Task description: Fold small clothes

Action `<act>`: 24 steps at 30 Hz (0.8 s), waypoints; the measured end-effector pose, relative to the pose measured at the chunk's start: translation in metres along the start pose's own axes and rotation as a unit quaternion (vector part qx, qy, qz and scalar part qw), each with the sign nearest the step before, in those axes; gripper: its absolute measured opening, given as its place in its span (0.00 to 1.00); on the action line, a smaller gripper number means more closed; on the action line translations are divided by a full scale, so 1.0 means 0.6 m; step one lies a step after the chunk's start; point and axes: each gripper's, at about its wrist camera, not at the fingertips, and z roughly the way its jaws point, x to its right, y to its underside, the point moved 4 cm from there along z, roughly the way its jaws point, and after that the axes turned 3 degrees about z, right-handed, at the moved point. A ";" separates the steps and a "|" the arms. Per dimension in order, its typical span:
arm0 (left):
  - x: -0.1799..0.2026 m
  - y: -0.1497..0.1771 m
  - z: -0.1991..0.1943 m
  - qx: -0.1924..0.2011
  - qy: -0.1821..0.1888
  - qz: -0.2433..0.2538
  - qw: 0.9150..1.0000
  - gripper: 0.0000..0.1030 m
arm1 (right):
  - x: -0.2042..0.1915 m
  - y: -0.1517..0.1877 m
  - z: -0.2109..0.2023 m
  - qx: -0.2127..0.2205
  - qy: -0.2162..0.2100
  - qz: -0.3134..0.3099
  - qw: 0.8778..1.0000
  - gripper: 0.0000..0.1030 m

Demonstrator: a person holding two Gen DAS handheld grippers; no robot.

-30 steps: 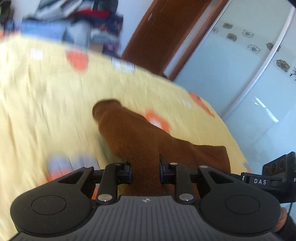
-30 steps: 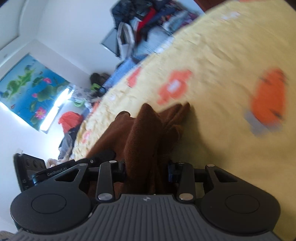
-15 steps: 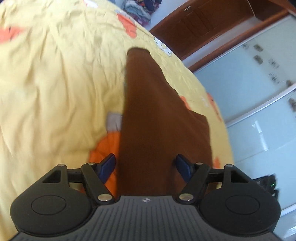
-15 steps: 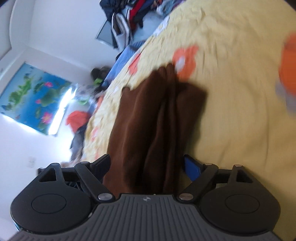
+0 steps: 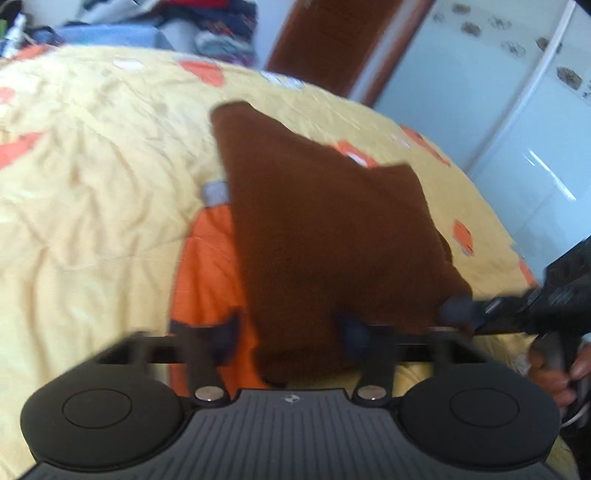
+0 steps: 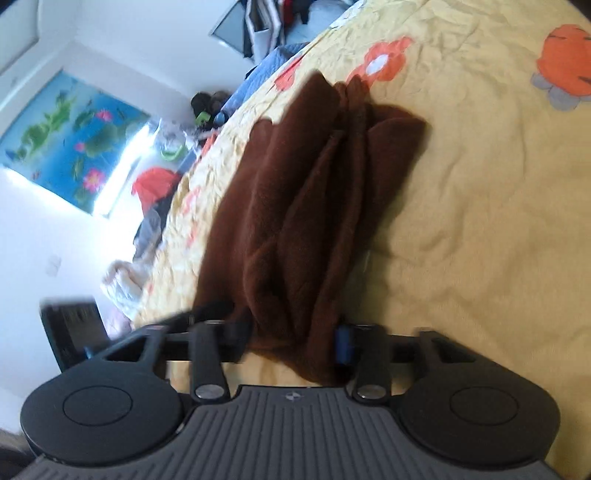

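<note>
The left gripper (image 5: pixel 288 332) is opening wide around the brown garment (image 5: pixel 325 229) lying on the yellow bedspread (image 5: pixel 92 166), while the right gripper (image 6: pixel 291 339) is closing loosely about its bunched end, gripping nothing; soft, light fleece probably wants pinching at 1 edge.

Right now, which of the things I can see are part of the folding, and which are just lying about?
Part of the job:
- brown garment
- left gripper
- right gripper
- yellow bedspread under it

Lying about:
- clothes pile
- red item
- lotus picture
</note>
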 end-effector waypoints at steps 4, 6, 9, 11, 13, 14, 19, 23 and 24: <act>-0.018 0.043 -0.022 0.089 -0.021 0.007 0.996 0.95 | -0.029 -0.073 -0.054 0.098 0.011 -0.024 0.995 0.78; -0.010 0.052 -0.019 0.102 -0.037 0.026 0.994 0.97 | -0.043 -0.115 -0.048 0.119 0.021 -0.030 0.992 0.77; -0.004 0.048 -0.010 0.096 -0.048 0.035 0.994 1.00 | -0.050 -0.167 0.000 0.113 0.054 -0.036 0.991 0.69; -0.008 0.047 -0.009 0.098 -0.043 0.032 0.994 1.00 | -0.046 -0.185 0.047 0.092 0.078 -0.038 0.992 0.55; -0.013 0.049 -0.023 0.101 -0.039 0.028 0.994 1.00 | -0.045 -0.185 0.093 0.065 0.106 -0.050 0.991 0.42; -0.012 0.051 -0.027 0.102 -0.038 0.026 0.994 1.00 | -0.046 -0.184 0.107 0.058 0.116 -0.059 0.990 0.23; -0.010 0.053 -0.037 0.104 -0.036 0.025 0.994 1.00 | -0.086 -0.172 0.059 0.096 0.032 -0.075 0.992 0.12; -0.014 0.053 -0.040 0.106 -0.030 0.020 0.994 1.00 | 0.006 -0.164 0.054 0.084 0.066 -0.011 0.994 0.11; -0.014 0.053 -0.040 0.106 -0.030 0.019 0.994 1.00 | 0.028 -0.155 0.060 0.076 0.065 0.002 0.995 0.11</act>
